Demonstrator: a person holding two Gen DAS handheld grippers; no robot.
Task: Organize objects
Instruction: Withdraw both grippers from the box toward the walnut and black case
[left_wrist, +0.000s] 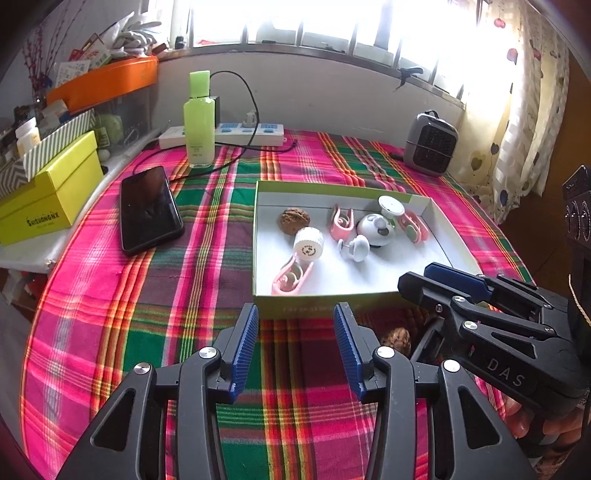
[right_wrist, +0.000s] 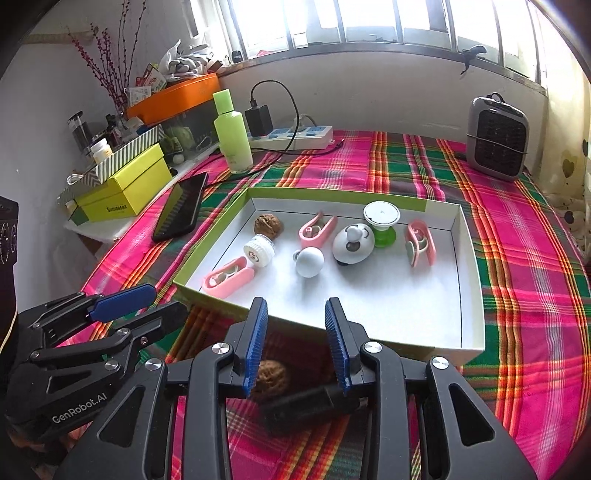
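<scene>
A wrinkled brown walnut (right_wrist: 271, 374) lies on plaid cloth just beyond the right gripper's (right_wrist: 297, 350) parted, ribbed blue fingers (right_wrist: 255, 347), unheld.

Left gripper (left_wrist: 295, 347) and right gripper (right_wrist: 297, 345): matching black plastic linkage frames with triangular cut-outs, silver round-headed screws at the pivots, and ribbed blue pads (right_wrist: 256, 350) lining each finger. White lettering marks the housings, "GenRobot.AI" on the left unit, "DAS" on the right
</scene>
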